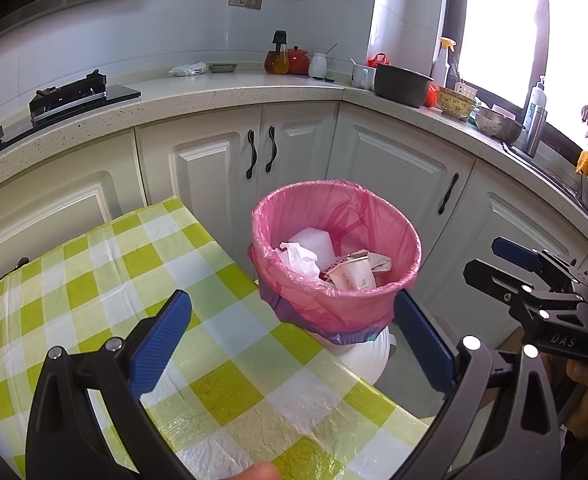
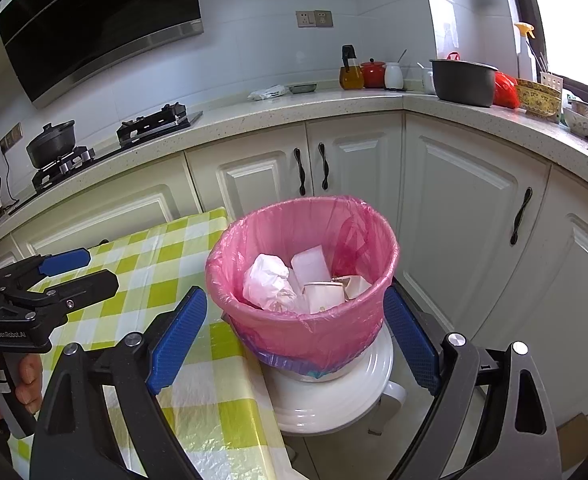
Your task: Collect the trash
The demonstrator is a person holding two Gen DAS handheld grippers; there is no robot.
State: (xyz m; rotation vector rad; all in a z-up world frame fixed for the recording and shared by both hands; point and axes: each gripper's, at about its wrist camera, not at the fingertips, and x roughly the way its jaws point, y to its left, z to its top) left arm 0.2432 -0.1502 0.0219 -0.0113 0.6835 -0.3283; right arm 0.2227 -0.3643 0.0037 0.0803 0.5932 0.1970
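A bin lined with a pink bag (image 1: 334, 308) (image 2: 302, 332) stands on a white stool beside the table's corner. Inside it lie crumpled tissue (image 1: 298, 258) (image 2: 265, 280), a paper cup (image 1: 354, 278) (image 2: 324, 296) and a white block (image 1: 314, 240) (image 2: 310, 264). My left gripper (image 1: 291, 296) (image 2: 101, 268) hovers over the green-checked table (image 1: 93, 280) (image 2: 165, 248), open and holding nothing. My right gripper (image 2: 294, 292) (image 1: 482, 258) is open too, its blue pads standing either side of the bin's near wall without touching it.
The white stool (image 1: 366, 360) (image 2: 334, 392) sits tight against the table edge. White cabinets (image 2: 474, 220) wrap around behind. The counter carries a grey pot (image 2: 464, 80), jars and bowls; a stove with a black pot (image 2: 51, 144) is at left. A hand (image 2: 25, 380) grips the left handle.
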